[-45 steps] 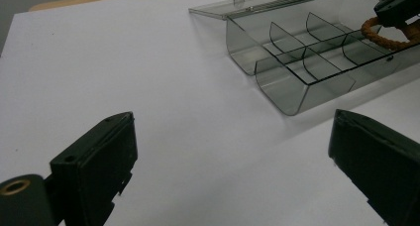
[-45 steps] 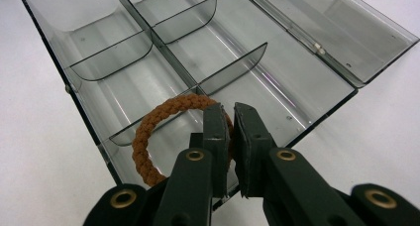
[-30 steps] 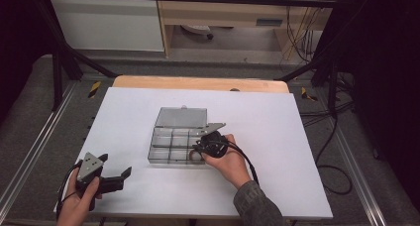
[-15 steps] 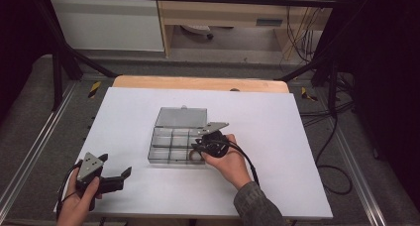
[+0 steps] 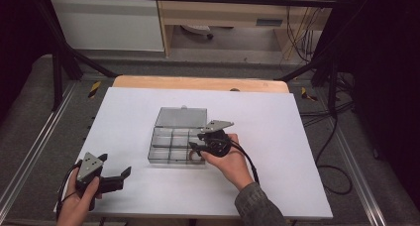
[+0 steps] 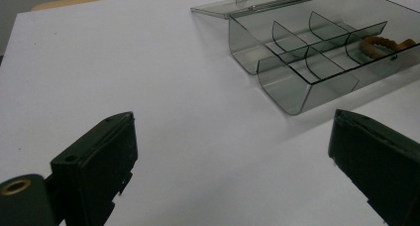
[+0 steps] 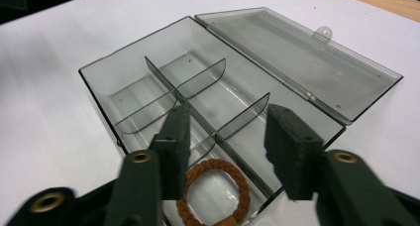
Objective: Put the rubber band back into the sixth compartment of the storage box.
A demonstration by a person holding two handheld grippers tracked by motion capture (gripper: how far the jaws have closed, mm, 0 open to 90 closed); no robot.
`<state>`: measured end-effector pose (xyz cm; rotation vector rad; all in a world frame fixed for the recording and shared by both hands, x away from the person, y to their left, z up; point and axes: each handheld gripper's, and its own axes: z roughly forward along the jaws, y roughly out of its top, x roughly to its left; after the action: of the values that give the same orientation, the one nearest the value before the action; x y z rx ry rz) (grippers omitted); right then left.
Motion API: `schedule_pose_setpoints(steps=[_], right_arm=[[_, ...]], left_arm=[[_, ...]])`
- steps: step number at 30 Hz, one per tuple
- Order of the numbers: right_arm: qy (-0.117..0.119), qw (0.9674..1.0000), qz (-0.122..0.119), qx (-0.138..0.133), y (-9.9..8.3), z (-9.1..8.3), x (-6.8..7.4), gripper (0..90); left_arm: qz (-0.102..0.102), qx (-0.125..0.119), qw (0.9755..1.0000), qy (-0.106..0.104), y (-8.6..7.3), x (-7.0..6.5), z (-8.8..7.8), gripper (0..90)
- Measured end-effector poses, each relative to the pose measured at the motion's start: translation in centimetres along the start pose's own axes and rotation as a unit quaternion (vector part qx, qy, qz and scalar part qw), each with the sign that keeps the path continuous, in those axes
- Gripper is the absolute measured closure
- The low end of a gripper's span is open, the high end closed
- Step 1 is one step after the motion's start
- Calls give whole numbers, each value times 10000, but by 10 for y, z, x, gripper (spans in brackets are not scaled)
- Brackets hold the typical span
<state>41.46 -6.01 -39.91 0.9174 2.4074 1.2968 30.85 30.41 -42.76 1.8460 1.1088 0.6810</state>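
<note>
A clear grey compartment box (image 5: 168,159) stands open mid-table, its lid (image 5: 182,118) laid flat behind it. A brown braided ring (image 5: 194,156) lies in the box's near right compartment. My right gripper (image 5: 194,147) hovers over that corner. In the right gripper view its jaws have just been opening; the gripper (image 7: 225,122) is open above the ring (image 7: 214,164), and the pads touch nothing. My left gripper (image 5: 116,165) rests open at the table's front left, well clear of the box (image 6: 297,94). Nothing is between its fingers (image 6: 99,156).
The white tabletop (image 5: 277,122) has free room on all sides of the box. A wooden strip (image 5: 198,83) runs along the far edge. The other compartments (image 7: 148,87) look empty. Metal rails and cables flank the table.
The right gripper's jaws have spread apart over the box's near right corner. Both hands have stayed where they were, and the box has not moved.
</note>
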Motion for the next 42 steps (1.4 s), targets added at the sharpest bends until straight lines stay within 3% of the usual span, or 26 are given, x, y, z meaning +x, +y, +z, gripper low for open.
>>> schedule_pose_setpoints(steps=[5, 9, 13, 23, 28, 37, 42], right_arm=[[-45, 9997, 177, -144, 3, -4, -2, 329], [-205, 9991, 230, -300, 6, -10, -3, 166], [-386, 9975, 265, -531, 10, -19, -6, 67], [-860, 9877, 161, -1298, 22, -56, -11, 50], [-934, 9857, 275, -1378, 24, -71, -20, 59], [-1162, 9798, 310, -1595, 19, -100, -32, 15], [-1273, 9772, 380, -1655, 16, -115, -41, 15]], left_arm=[[12, 1, 10000, -26, 0, -1, 0, 51], [6, -9, 10000, -27, 0, 0, 0, 50], [-14, -20, 10000, -34, 0, 0, 0, 50], [-25, -167, 9999, -35, 1, -1, -2, 50], [-10, -216, 9998, -50, 2, -2, -2, 50], [-217, -277, 9994, -44, 1, 0, -3, 52], [-183, -289, 9994, -50, 2, 0, -3, 51]])
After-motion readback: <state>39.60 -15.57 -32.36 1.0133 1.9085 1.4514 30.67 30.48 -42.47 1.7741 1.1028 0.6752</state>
